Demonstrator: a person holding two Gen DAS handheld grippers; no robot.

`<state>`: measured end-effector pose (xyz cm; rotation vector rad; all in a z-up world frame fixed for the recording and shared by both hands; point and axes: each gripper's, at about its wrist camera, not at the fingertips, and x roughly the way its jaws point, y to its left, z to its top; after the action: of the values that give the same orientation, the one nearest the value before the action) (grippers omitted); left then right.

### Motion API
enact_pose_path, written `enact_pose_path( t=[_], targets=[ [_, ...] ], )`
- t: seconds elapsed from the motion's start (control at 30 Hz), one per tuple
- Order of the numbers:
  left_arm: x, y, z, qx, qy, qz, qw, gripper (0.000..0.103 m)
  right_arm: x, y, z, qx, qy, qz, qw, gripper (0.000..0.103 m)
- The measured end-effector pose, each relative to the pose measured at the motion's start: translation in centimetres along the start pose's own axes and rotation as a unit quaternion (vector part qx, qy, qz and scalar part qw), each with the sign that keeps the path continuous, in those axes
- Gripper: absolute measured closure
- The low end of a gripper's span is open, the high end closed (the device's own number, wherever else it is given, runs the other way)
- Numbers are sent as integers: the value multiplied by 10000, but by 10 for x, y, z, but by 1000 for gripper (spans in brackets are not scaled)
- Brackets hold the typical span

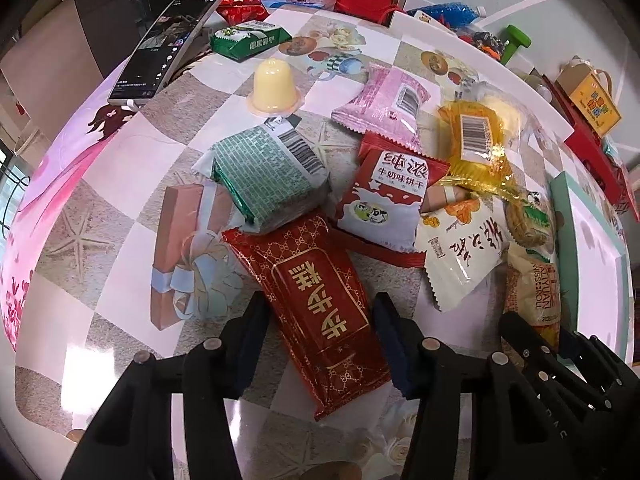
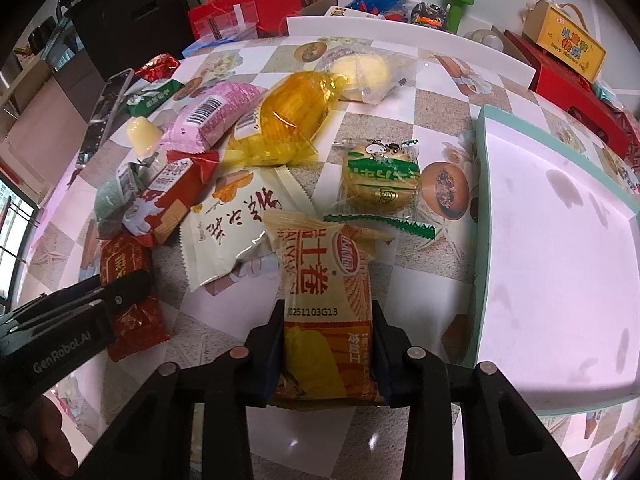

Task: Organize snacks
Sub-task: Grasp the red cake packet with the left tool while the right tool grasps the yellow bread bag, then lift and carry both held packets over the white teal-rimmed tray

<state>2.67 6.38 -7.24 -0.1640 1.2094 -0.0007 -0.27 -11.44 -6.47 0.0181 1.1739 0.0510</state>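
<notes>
I am clamping my right gripper (image 2: 328, 344) on the orange swiss-roll packet (image 2: 326, 312); my left gripper (image 1: 320, 344), spread, is straddling the red gold-patterned packet (image 1: 316, 304). The white mint-rimmed tray (image 2: 560, 280) at right is holding nothing yet.

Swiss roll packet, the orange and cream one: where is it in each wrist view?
Left wrist: Swiss roll packet at far right, partly hidden behind the right gripper.
Right wrist: lower centre, clamped in that gripper.
Shared landmark: the teal-edged tray beside it.

Dark red packet (image 1: 320, 316) patterned in gold lattice; green brick-print packet (image 1: 268, 172); pink packet (image 1: 384, 100); checkered tablecloth (image 1: 120, 248)
</notes>
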Motion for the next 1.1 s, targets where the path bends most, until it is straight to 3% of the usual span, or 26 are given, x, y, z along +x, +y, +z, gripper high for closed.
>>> enact_pose_path(
  t=[0.23, 0.4, 0.47, 0.5, 0.53, 0.73, 0.83, 0.93, 1.1],
  targets=[
    [-6, 4, -1, -74, -70, -4, 9999, 71, -6, 1, -2, -26, -77, 12, 10000, 64],
    [-1, 3, -1, -120, -30, -25, 9999, 69, -4, -1, -2, -11, -20, 4, 10000, 64],
    [1, -1, -1, -66, -36, -19, 10000, 55, -3, -1, 0, -1, 0, 7, 10000, 64],
    [5, -3, 0, -69, 26, -68, 9999, 40, -3, -1, 0, 9, 14, 9, 10000, 64],
    [7, -6, 0, -36, 53, -89, 9999, 37, -3, -1, 0, 19, 27, 10, 10000, 64],
    [13, -31, -4, 601, 56, 514, 9969, 37, -4, -2, 0, 59, 3, -22, 10000, 64],
    [11, -29, -6, 603, 70, 487, 9970, 39, -5, -2, 0, 72, 7, -47, 10000, 64],
    [7, -24, -8, 597, 48, 468, 9971, 51, -5, -3, -1, 89, 25, -56, 9999, 64],
    [2, -13, -14, 490, 24, 420, 9979, 52, -6, -3, -1, 81, 31, -51, 9999, 64]
  ],
)
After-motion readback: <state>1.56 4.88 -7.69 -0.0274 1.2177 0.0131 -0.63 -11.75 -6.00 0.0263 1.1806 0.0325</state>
